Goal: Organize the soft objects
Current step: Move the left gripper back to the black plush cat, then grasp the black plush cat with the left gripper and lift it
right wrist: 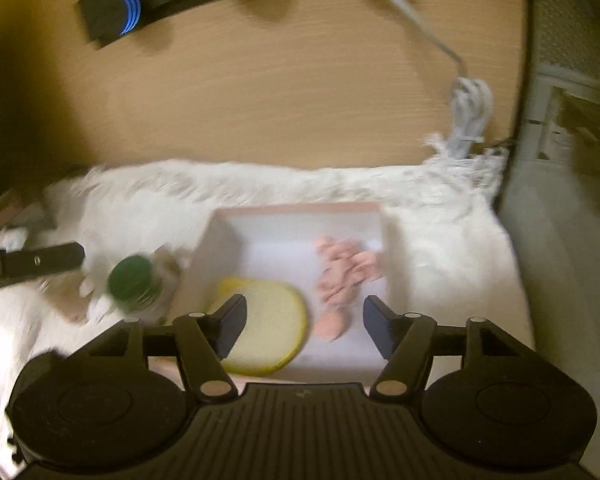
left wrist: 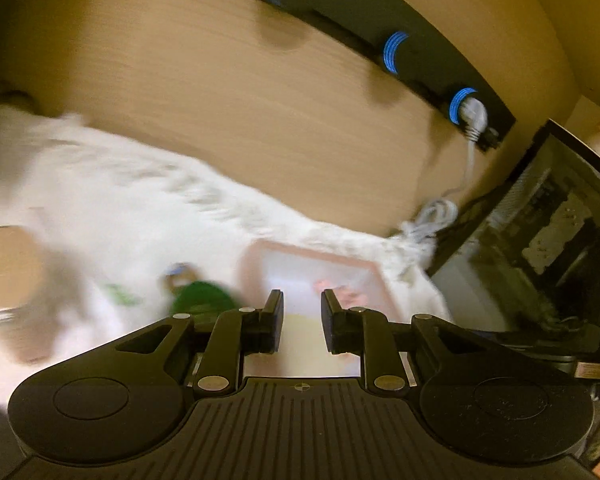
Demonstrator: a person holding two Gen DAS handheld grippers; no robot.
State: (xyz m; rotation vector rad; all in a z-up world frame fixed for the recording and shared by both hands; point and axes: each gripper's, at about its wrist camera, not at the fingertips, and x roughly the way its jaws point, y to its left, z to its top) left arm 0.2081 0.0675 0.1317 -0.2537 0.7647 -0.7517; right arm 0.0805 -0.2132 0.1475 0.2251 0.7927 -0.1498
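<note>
A white box with a pink rim (right wrist: 300, 208) sits on a fluffy white cloth (right wrist: 440, 240). Inside it lie a round yellow pad (right wrist: 268, 328) and a pink soft toy (right wrist: 340, 276). My right gripper (right wrist: 305, 312) hangs over the box's near side, open wide, with nothing pressed between its pads. The left view is blurred; there the box (left wrist: 260, 248) shows the pink toy (left wrist: 348, 294) and a bit of the yellow pad (left wrist: 300, 332). My left gripper (left wrist: 302, 320) is over the box's near part, its jaws a narrow gap apart with nothing between them.
A green-capped bottle (right wrist: 132, 280) lies on the cloth left of the box, also in the left view as the bottle (left wrist: 202, 300). Behind, on the wooden tabletop (right wrist: 280, 100), are a black strip with blue bands (right wrist: 128, 12) and a grey cable bundle (right wrist: 470, 116). A tan object (left wrist: 4, 264) is at far left.
</note>
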